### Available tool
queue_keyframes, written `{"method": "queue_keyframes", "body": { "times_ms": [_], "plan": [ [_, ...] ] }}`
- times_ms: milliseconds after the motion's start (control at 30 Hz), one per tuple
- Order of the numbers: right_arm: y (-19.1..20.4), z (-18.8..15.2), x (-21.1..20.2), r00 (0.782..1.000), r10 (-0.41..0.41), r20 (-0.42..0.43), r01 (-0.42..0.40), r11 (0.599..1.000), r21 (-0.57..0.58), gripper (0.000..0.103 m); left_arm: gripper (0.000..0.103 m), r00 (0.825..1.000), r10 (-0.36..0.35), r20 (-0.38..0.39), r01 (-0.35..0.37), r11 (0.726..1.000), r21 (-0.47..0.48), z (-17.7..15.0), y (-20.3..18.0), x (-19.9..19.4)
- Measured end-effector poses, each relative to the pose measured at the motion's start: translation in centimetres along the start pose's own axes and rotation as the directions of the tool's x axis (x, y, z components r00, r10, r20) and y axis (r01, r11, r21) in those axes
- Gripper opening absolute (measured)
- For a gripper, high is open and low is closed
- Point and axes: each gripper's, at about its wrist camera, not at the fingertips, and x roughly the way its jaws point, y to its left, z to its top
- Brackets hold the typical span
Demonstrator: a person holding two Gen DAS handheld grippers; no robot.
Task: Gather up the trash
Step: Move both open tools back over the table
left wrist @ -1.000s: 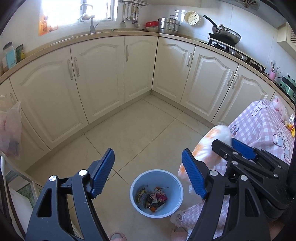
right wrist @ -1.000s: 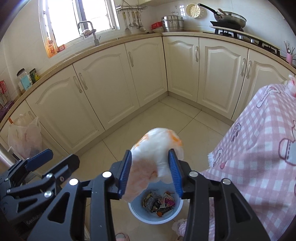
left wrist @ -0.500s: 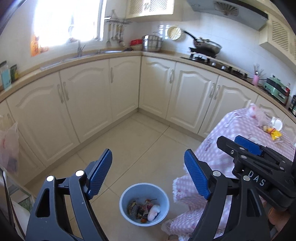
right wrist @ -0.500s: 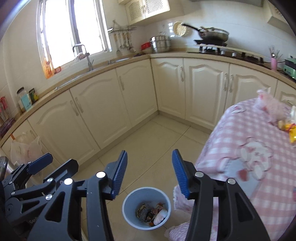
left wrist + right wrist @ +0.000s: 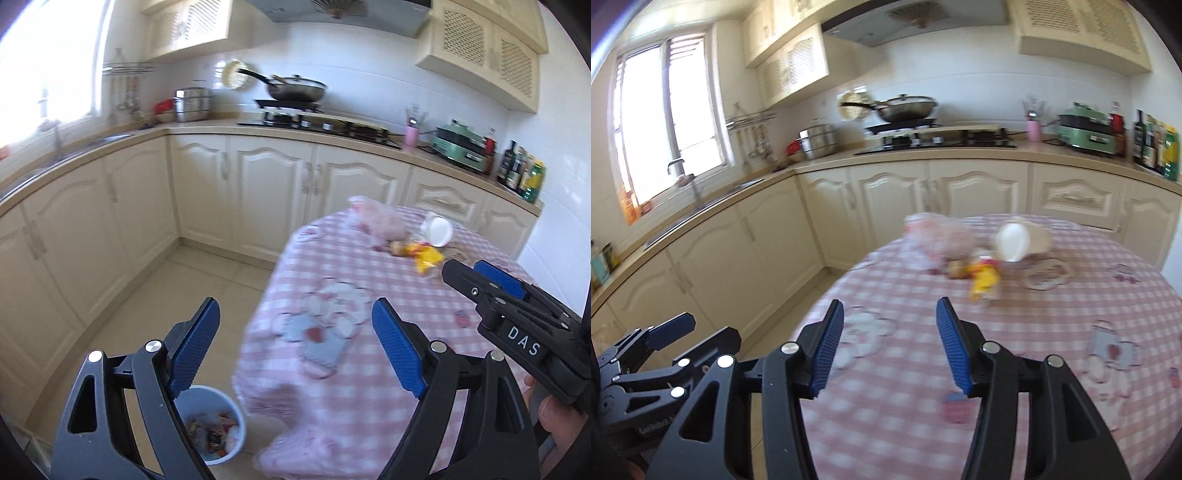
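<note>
On the pink checked table (image 5: 1071,295) lie a crumpled pink plastic bag (image 5: 938,236), a tipped white cup (image 5: 1015,242) and a yellow wrapper (image 5: 984,278). My right gripper (image 5: 890,308) hovers over the table's near edge, open and empty, well short of them. My left gripper (image 5: 295,314) hangs at the table's left side, its jaws opening with nothing between them. Below its left finger on the floor stands the blue bin (image 5: 238,435) with several scraps inside. The pink bag (image 5: 373,221), cup (image 5: 437,230) and wrapper (image 5: 426,256) also show in the left wrist view.
Cream cabinets (image 5: 266,192) and a counter wrap round behind the table, with a stove and pan (image 5: 295,90), a green appliance (image 5: 1086,129) and bottles (image 5: 524,173). Tiled floor (image 5: 192,288) lies left of the table. A hand (image 5: 554,417) holds the right gripper (image 5: 491,284).
The white and orange bag left the right gripper's jaws and lies in the bin. Both grippers swung up and right from the bin toward the table top, and the right jaws widened.
</note>
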Motion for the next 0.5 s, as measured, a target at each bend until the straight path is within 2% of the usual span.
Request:
{"method": "queue_keyframes", "body": {
  "times_ms": [267, 500],
  "plan": [
    [-12.1, 0.1, -0.1, 0.991, -0.126, -0.037, 0.130, 0.981, 0.145, 0.052, 0.081, 0.991, -0.101, -0.085, 0.108, 0.992, 0.071, 1.2, -8.4, 5.5],
    [-16.8, 0.5, 2.1, 0.986, -0.149, -0.073, 0.161, 0.968, 0.194, 0.052, 0.081, 0.975, -0.154, -0.159, 0.169, 0.982, 0.088, 2.6, -13.5, 11.0]
  ]
}}
